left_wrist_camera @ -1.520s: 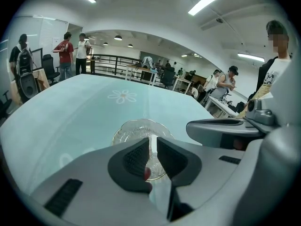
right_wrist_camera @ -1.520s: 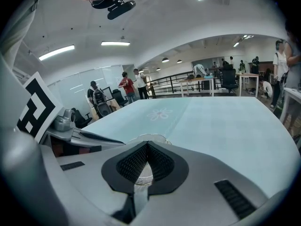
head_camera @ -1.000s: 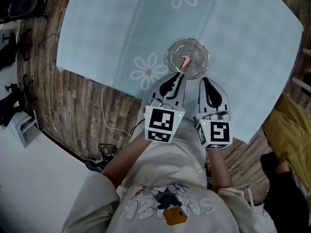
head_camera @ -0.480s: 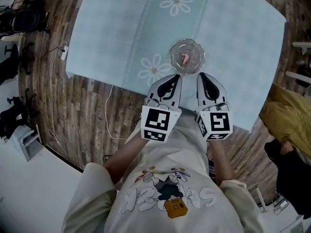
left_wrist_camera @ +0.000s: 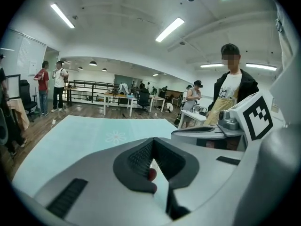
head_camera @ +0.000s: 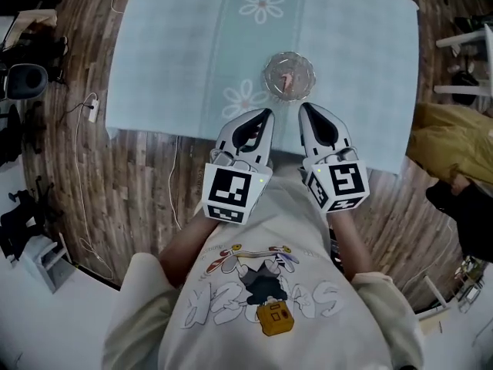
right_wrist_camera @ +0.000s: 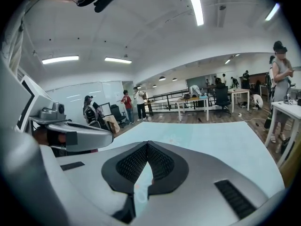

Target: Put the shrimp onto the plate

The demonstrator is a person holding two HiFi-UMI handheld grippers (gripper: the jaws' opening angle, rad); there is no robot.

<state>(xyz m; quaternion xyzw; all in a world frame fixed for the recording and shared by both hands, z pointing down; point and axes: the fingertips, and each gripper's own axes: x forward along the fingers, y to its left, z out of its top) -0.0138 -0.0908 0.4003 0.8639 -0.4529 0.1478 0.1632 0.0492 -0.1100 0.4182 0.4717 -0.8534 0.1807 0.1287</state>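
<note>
A small clear glass plate [head_camera: 301,68] sits on the light blue flowered tablecloth [head_camera: 177,52], near the table's front edge. A pink shrimp [head_camera: 286,81] lies on it. My left gripper [head_camera: 268,112] is just short of the plate, to its left, jaws shut and holding nothing. My right gripper [head_camera: 302,105] is alongside, just below the plate, also shut and holding nothing. In the left gripper view the jaws [left_wrist_camera: 152,140] meet at the tips, and a reddish bit of the shrimp [left_wrist_camera: 151,174] shows through the gap behind them. The right gripper view shows its jaws [right_wrist_camera: 147,143] closed over the cloth.
The table's front edge [head_camera: 192,135] runs just under the grippers, with wood floor [head_camera: 123,183] and cables [head_camera: 81,168] to the left. A yellow cloth object [head_camera: 451,141] lies at the right. People, desks and chairs stand far off in both gripper views.
Both grippers have drawn back from the plate toward the person. The left gripper's tips, which were at the shrimp, have left it lying on the plate. The head camera has risen.
</note>
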